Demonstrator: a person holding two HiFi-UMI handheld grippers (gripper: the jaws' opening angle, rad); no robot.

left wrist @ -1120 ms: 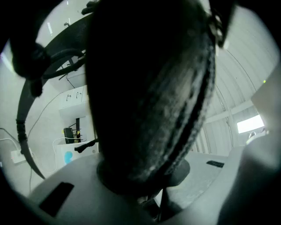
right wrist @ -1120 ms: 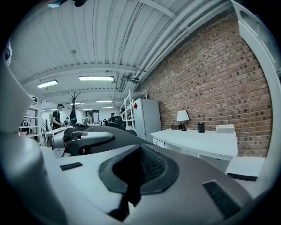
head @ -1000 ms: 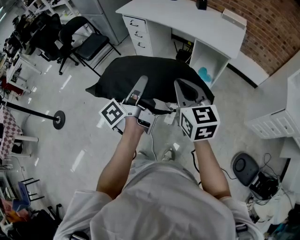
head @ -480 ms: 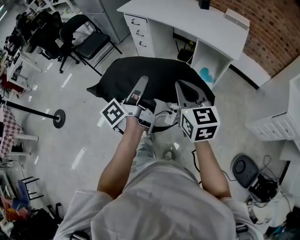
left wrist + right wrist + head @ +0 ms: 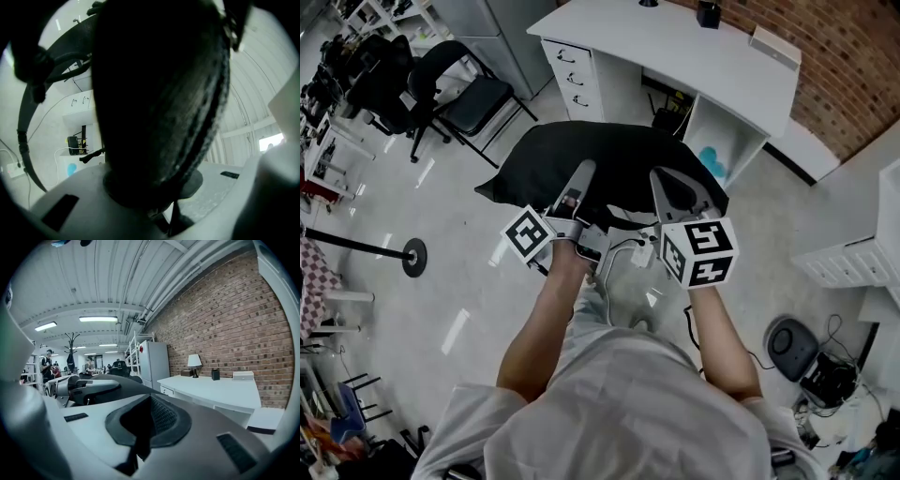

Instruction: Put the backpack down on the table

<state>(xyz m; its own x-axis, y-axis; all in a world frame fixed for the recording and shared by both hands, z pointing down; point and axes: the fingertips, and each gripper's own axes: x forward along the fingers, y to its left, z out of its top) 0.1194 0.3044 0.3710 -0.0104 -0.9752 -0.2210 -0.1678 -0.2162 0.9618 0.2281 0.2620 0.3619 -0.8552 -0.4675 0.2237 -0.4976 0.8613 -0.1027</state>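
Observation:
A black backpack hangs in the air between my two grippers, over the floor just short of the white table. My left gripper is shut on its near left side; in the left gripper view the backpack's black fabric fills the space between the jaws. On its near right side, my right gripper is shut, with a thin black strip of the backpack pinched between the pads. In the right gripper view the table stands ahead to the right.
A lamp, a black cup and a white box stand on the table by the brick wall. Black chairs and a post base are at the left, a white drawer unit at the right.
Both grippers and the backpack have moved forward toward the table, which now shows more fully at the top of the head view. The grips have not changed.

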